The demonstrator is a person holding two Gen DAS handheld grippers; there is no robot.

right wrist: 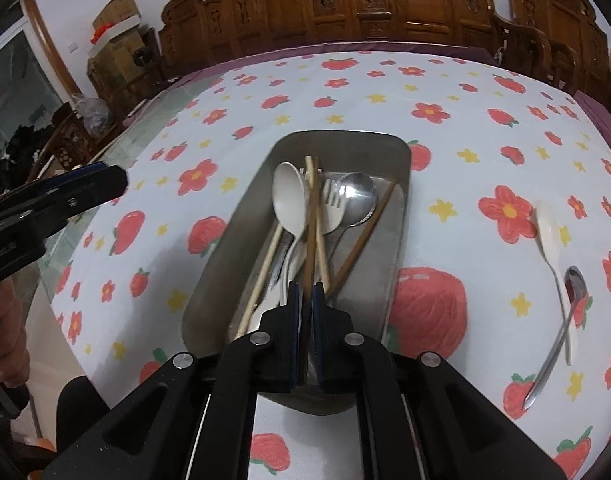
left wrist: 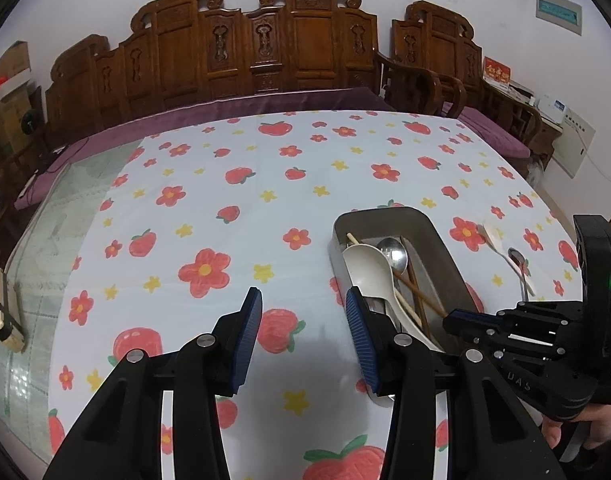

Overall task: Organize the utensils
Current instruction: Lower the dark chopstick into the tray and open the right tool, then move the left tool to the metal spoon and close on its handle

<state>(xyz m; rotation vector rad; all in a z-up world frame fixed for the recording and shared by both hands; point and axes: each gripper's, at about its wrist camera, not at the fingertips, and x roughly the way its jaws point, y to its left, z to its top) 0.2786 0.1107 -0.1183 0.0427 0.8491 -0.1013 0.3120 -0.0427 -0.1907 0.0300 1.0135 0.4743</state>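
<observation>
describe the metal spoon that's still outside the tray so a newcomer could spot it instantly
Find the grey metal tray on the flowered tablecloth, then look to its right on the bare cloth. Two spoons lie crossed there: the small metal spoon is the shiny one with its bowl over a strawberry print, unlike the matte white plastic spoon under it.

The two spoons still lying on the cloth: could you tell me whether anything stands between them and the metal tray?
Nothing visible does. The white spoon and the small metal spoon, crossed over each other, lie to the right of the metal tray, with only bare flowered cloth between them.
</observation>
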